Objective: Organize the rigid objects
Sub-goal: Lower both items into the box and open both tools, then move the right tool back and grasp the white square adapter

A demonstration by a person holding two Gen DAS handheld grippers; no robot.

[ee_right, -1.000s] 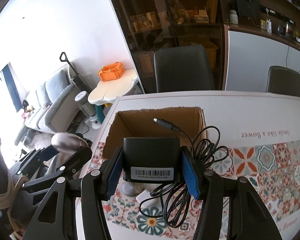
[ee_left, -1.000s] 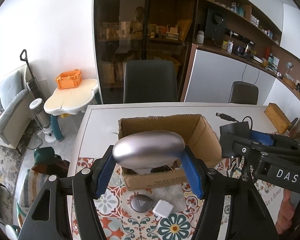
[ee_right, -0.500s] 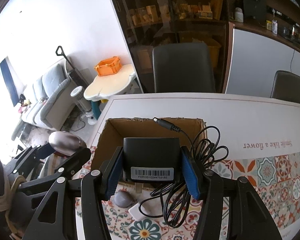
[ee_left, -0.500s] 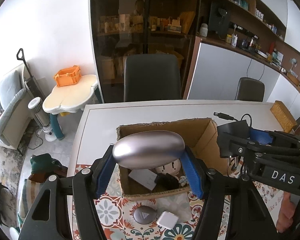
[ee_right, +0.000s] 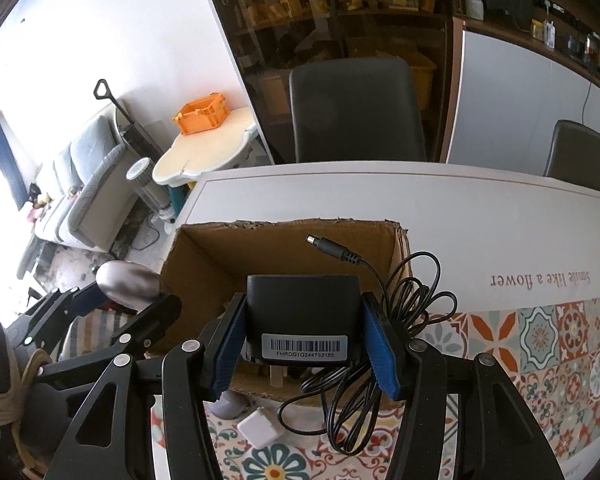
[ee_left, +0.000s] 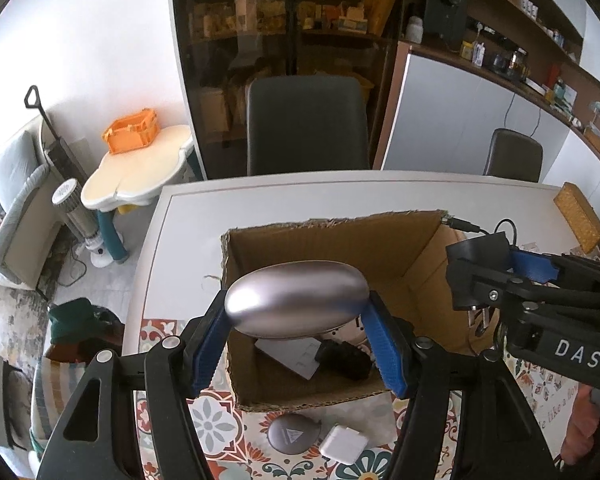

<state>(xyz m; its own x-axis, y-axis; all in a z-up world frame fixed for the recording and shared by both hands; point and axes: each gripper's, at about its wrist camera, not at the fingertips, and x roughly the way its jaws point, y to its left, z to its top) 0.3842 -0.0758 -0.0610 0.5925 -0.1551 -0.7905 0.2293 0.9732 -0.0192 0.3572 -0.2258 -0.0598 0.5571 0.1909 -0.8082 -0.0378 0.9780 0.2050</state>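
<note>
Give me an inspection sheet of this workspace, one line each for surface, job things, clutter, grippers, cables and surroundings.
Surface: white table with a patterned tile mat at the near side.
Job's things: open cardboard box already holding a few items; silver oval case; black power adapter.
Clutter: grey round pouch and white charger on the mat in front of the box.
Grippers: left gripper shut on the silver oval case; right gripper shut on the black power adapter, both above the box.
Cables: adapter cord dangling in loose loops.
Surroundings: dark chair, orange crate on a side table.
</note>
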